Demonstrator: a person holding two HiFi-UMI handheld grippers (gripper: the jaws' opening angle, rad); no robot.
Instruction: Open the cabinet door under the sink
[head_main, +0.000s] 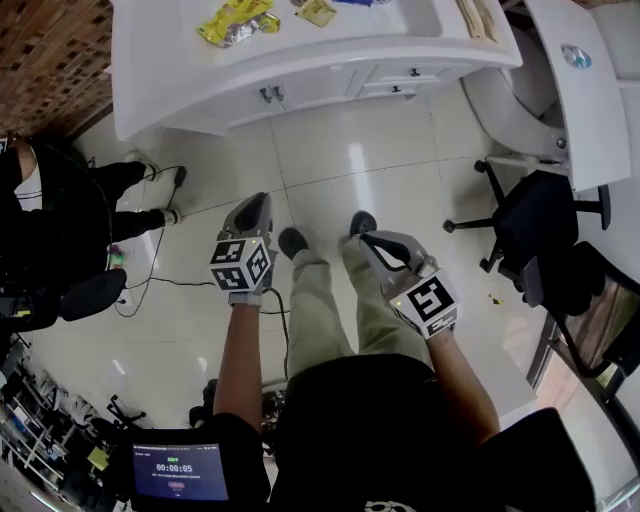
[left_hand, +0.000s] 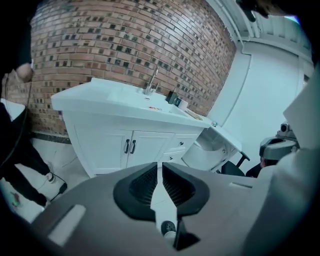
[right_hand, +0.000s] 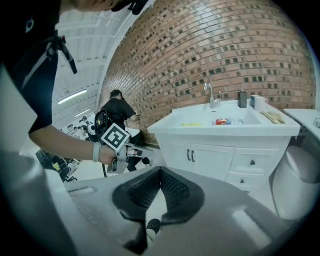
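Between the tips of the left tongs (left_hand: 160, 165) a narrow slit shows, with nothing in it; the right tongs (right_hand: 160, 171) are closed and empty. Well ahead of both, the cabinet doors (left_hand: 107, 149) under the sink (left_hand: 132, 96) stand closed, their handles (left_hand: 127, 146) side by side.

The head view looks steeply down from above the person onto the left gripper (head_main: 255, 202) and the right gripper (head_main: 366, 238). The cabinet (head_main: 300, 92) lies well ahead of both, near the top edge.

The left gripper view sits close behind its own jaws (left_hand: 160, 166) and faces along them. Here the cabinet (left_hand: 127, 147) is ahead and slightly left of the tips, well apart.

The right gripper view sits likewise behind its own jaws (right_hand: 160, 171). It has the cabinet (right_hand: 205, 160) ahead and right of the tips, and the left gripper (right_hand: 146, 148) just to their left.

All three views share the cabinet front.
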